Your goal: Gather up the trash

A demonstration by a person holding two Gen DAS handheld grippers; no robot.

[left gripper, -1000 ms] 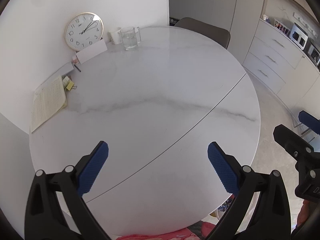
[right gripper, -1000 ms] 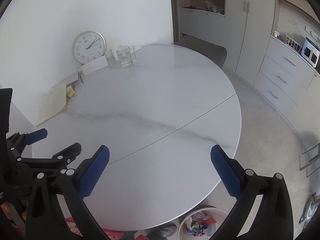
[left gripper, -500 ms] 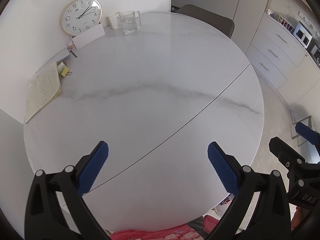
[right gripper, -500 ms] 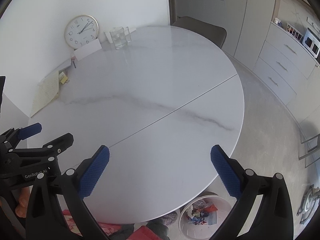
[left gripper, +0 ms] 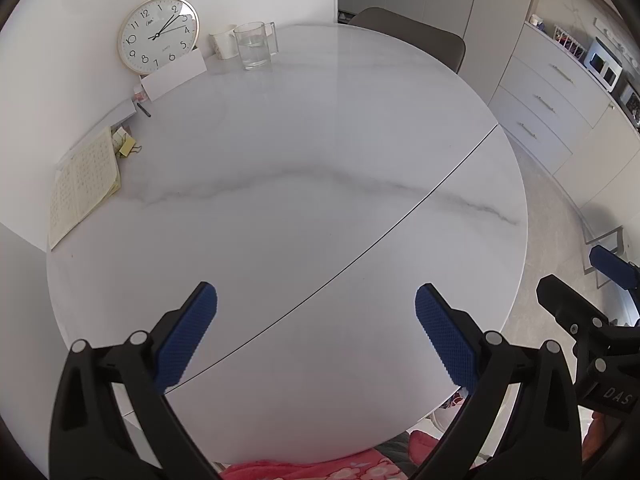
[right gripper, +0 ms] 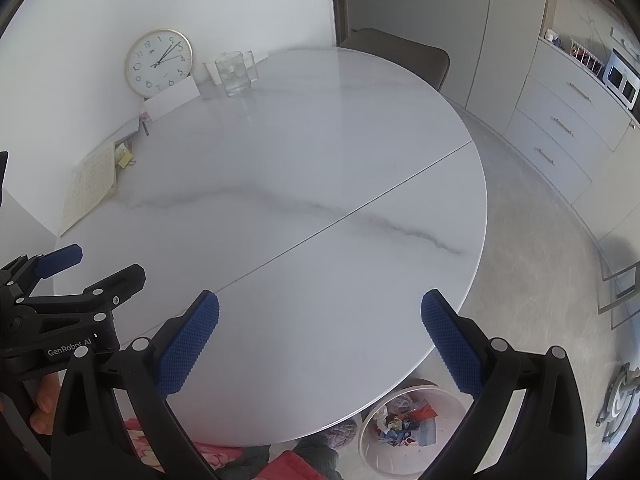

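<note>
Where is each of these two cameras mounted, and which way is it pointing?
Left wrist: rides the left gripper, looking forward and down over the round marble table; its open blue fingers show, the right gripper at right.
Right wrist: rides the right gripper, same direction; open fingers, the left gripper and a hand show; a bin of trash below.
Shared: table, clock, glass mug.

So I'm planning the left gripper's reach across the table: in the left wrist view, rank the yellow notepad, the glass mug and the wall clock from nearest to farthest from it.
1. Yellow notepad, at the table's left edge, nearest the left gripper.
2. Wall clock and glass mug, both at the far edge, clock leaning on the wall left of the mug; too close to call.
</note>
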